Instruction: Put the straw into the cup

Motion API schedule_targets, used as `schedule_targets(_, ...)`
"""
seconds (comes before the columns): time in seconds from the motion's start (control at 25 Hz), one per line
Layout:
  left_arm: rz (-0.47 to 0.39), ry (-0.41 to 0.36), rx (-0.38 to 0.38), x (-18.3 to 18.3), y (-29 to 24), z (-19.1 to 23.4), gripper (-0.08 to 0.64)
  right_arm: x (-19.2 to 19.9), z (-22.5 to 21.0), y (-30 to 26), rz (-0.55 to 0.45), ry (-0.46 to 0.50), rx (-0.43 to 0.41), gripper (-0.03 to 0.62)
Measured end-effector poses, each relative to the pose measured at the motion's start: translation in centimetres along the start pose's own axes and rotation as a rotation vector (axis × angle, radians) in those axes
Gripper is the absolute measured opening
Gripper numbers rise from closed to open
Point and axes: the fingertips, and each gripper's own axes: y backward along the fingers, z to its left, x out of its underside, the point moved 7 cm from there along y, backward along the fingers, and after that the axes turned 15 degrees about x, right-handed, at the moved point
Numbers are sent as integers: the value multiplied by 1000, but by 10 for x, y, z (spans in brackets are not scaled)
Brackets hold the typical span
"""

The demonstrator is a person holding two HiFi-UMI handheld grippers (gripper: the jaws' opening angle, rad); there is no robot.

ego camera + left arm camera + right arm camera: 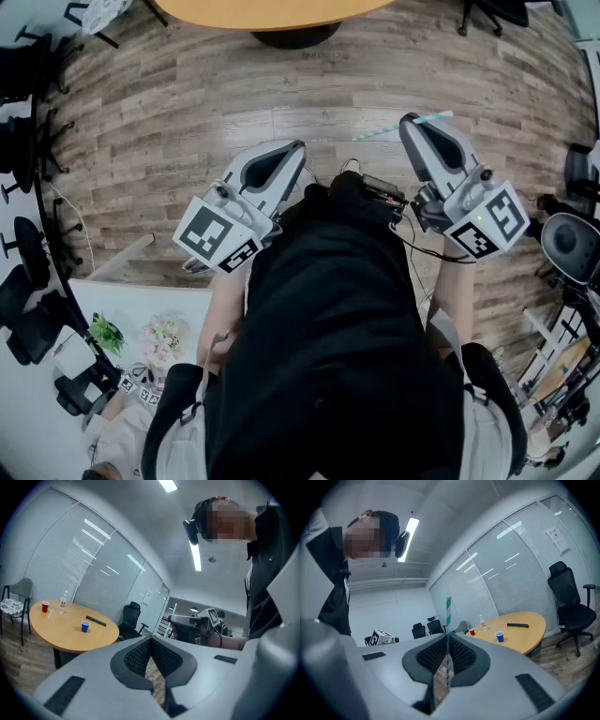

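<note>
My right gripper [447,638] is shut on a green-and-white striped straw [448,616], which stands upright across its pads. In the head view the straw [380,132] sticks out sideways from the right gripper [409,122] above the wood floor. The left gripper [151,641] is shut with nothing between its jaws, and it shows at the left in the head view [296,148]. A blue cup [499,636] and a red cup [472,632] stand on a round wooden table [525,632] some way ahead. The left gripper view also catches the blue cup [85,626] and red cup [45,606].
On the table are a clear bottle [481,620] and a flat black bar [518,625]. Black office chairs [569,599] stand around it, and a grey chair [16,595] is at the far left. Glass walls with blinds lie behind. A small white table [141,309] sits beside the person.
</note>
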Motion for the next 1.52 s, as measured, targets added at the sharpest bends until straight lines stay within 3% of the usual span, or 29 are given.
schedule_targets(0.64, -15, -9, -4, -5, 0, -5, 11, -1, 2, -2, 1, 2, 9, 29)
schedule_targets(1.2, -19, 20, 16, 1, 19, 5, 11, 4, 14, 2, 19, -9, 104, 30)
schedule_targets(1.52, -6, 44, 9, -1, 1, 22, 11, -2, -5, -7, 50, -14, 130, 31)
